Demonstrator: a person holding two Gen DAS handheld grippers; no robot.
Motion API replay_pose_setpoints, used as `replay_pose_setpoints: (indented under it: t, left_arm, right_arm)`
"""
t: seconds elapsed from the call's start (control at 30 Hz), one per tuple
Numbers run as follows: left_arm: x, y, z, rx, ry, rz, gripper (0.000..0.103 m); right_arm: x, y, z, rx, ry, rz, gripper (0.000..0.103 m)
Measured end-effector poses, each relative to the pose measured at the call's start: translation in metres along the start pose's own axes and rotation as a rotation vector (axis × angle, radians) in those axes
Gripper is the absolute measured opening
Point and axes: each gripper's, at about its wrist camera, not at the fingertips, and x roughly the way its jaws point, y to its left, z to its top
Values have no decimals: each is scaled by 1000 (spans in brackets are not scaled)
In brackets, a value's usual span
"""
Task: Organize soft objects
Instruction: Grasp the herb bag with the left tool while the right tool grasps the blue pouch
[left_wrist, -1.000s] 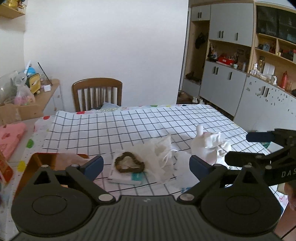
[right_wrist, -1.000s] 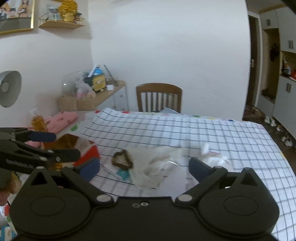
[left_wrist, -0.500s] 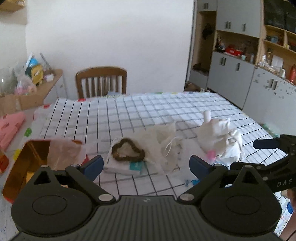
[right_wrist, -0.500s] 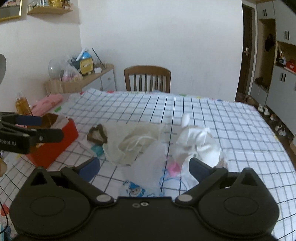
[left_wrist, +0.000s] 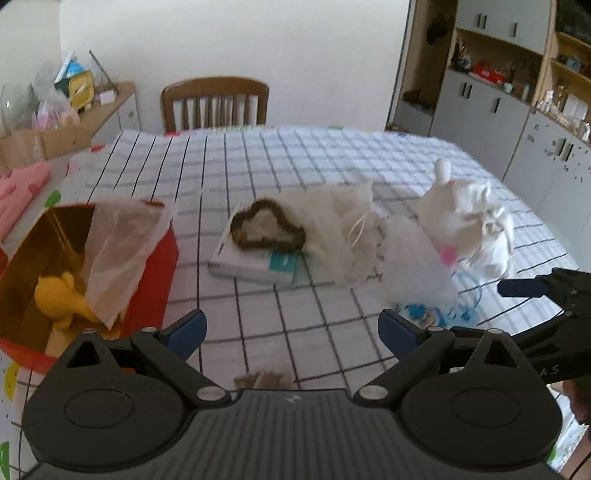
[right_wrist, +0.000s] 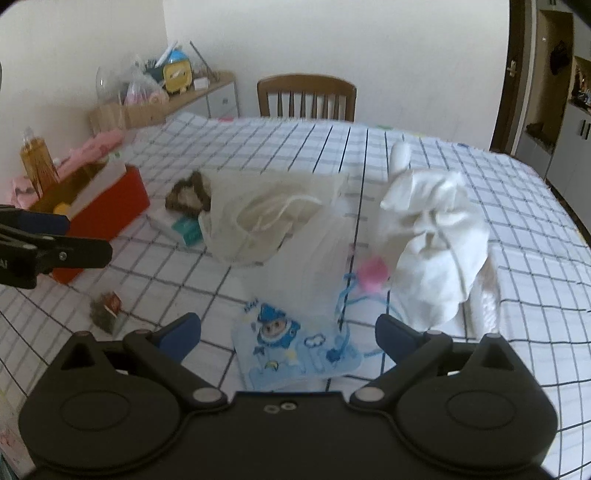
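The left gripper and the right gripper both hover with fingers spread wide and nothing between them above the checked tabletop. Just beyond the right gripper lie a blue cartoon pouch and a white plush rabbit, with a cream drawstring bag beside them. Left of the left gripper stands a red box holding a yellow toy.
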Motion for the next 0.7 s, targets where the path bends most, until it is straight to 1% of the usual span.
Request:
replay_pose_setpoints:
  t: [0.23, 0.4, 0.47, 0.53, 0.57, 0.67, 0.7]
  left_arm:
    - [18, 5, -13, -22, 72, 17, 99]
    - [27, 7, -20, -17, 105, 31, 99]
    - [29, 6, -22, -10, 116, 38, 94]
    - [31, 6, -23, -7, 126, 44, 87]
    - [32, 6, -23, -7, 132, 44, 85]
    - [34, 8, -23, -13, 144, 41, 75]
    - [35, 8, -23, -13, 147, 41, 68]
  right_arm:
    - [18, 3, -5, -20, 57, 12, 100]
    - [31, 3, -7, -34, 89, 1, 100]
    - [36, 3, -6, -37, 101, -5, 100]
    - [41, 2, -7, -47, 114, -11, 98]
    - [43, 3, -7, -53, 121, -13, 97]
    - [47, 5, -8, -66, 132, -23, 94]
    - [48, 5, -8, -68, 130, -22, 93]
